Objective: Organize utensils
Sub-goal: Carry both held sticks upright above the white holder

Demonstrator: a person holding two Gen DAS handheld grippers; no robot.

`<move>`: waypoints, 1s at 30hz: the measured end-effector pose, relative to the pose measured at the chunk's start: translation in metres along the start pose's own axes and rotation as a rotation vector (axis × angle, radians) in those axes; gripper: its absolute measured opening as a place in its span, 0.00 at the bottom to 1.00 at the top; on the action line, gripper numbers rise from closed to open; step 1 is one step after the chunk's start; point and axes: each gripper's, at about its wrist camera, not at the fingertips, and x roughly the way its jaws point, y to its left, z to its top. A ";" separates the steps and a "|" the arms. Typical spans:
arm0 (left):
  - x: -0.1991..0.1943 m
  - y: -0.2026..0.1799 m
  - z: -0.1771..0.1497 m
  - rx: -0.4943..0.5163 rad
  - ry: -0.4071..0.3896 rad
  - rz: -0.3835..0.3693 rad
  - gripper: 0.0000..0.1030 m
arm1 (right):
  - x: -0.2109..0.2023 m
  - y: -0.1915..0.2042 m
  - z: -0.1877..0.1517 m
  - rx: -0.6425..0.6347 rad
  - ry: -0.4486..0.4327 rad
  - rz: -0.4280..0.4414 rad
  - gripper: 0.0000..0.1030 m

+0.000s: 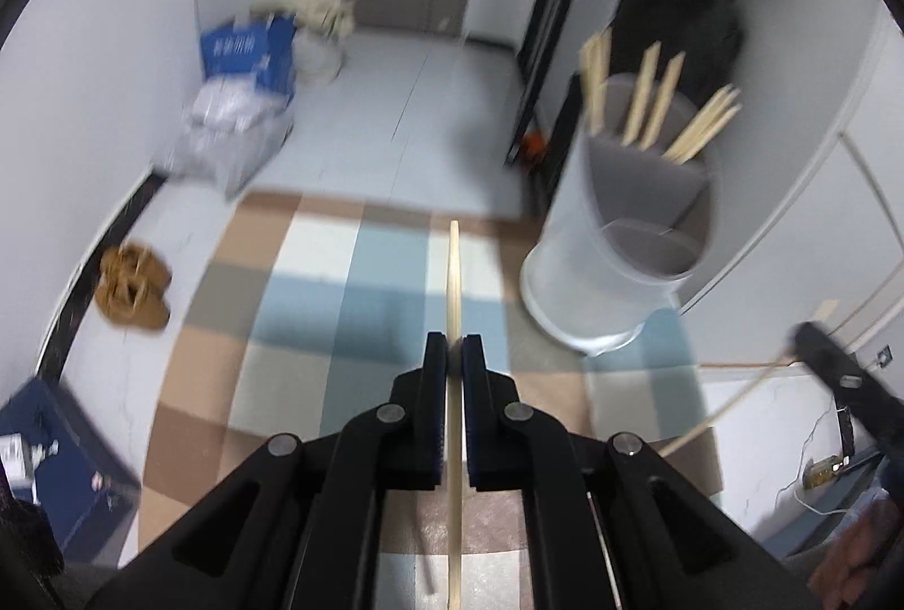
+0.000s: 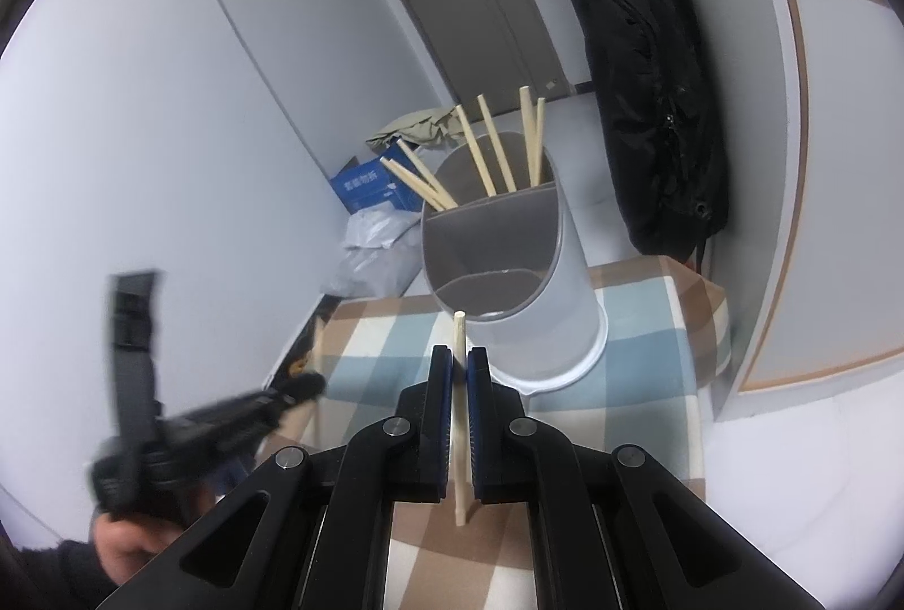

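My left claw point(image 1: 453, 347) tilts downward, pinching a chopstick point(image 1: 453, 271) pointing straight ahead over the checked worktop point(image 1: 316, 271). My right claw point(image 2: 459, 361) pinches another chopstick point(image 2: 460, 384) lengthwise, before the holder point(image 2: 508, 282).

White characters stood printed on the blue box point(image 2: 367, 186) by the far wall — too blurred to read; nothing else bore legible text.
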 end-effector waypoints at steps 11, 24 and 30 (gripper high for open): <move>-0.011 -0.018 0.024 0.053 -0.182 -0.152 0.01 | -0.004 0.020 -0.010 -0.085 -0.024 -0.005 0.04; -0.038 -0.039 0.076 0.086 -0.333 -0.257 0.01 | -0.032 0.037 0.040 -0.145 -0.102 -0.025 0.04; -0.044 -0.060 0.133 0.111 -0.430 -0.290 0.01 | -0.050 0.037 0.105 -0.165 -0.160 -0.058 0.04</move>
